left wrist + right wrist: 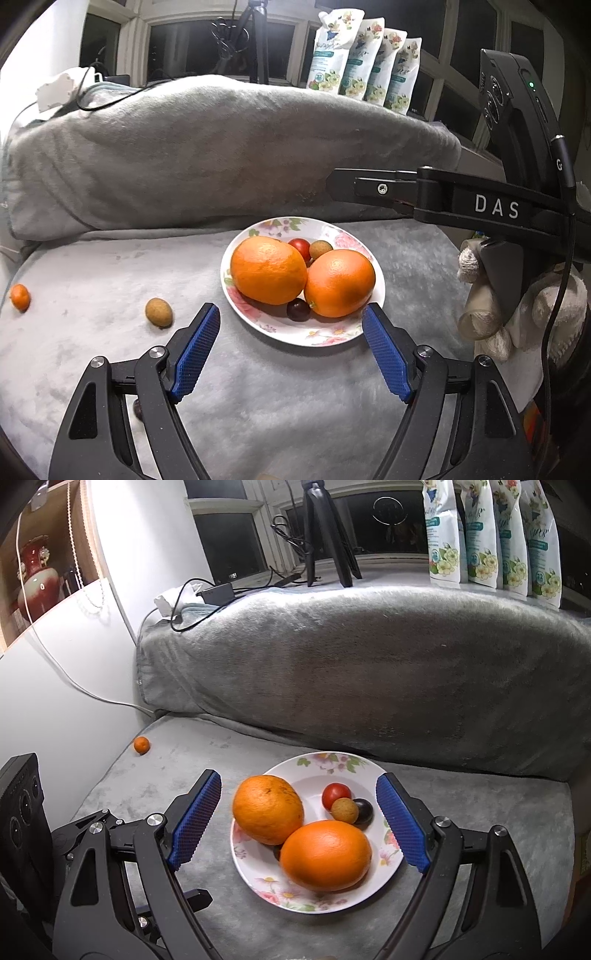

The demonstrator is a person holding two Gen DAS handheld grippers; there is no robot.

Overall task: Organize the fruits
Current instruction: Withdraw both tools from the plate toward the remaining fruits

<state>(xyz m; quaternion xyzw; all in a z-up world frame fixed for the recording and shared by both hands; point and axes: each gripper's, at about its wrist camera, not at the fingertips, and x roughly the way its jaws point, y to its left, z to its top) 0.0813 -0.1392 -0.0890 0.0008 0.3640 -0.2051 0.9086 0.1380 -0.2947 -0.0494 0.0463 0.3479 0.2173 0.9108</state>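
Resting on a grey plush blanket [110, 369], a floral plate [295, 334] sits at centre frame in both views. It carries two large oranges: one toward the left [268, 270], one toward the right [339, 283], touching each other. Behind them in the left wrist view lie a red cherry tomato [300, 247] and a tan longan [320, 249]; a dark purple fruit [298, 309] sits at the near rim between the oranges.

Off the plate, on the blanket: a second longan [159, 312] at lower left of the left wrist view, and a small kumquat [19, 297] at the far left edge.

Left gripper [291, 314]: released, blue pads spread wide, nothing between them, hovering at the near rim of the plate.

Right gripper [299, 794]: likewise released and empty, pads flanking the plate from above.

A gloved hand [517, 314] grips the right tool at the right edge of the left wrist view. Four printed pouches [365, 62] stand in a row at upper right, behind a grey rolled cushion [221, 155].
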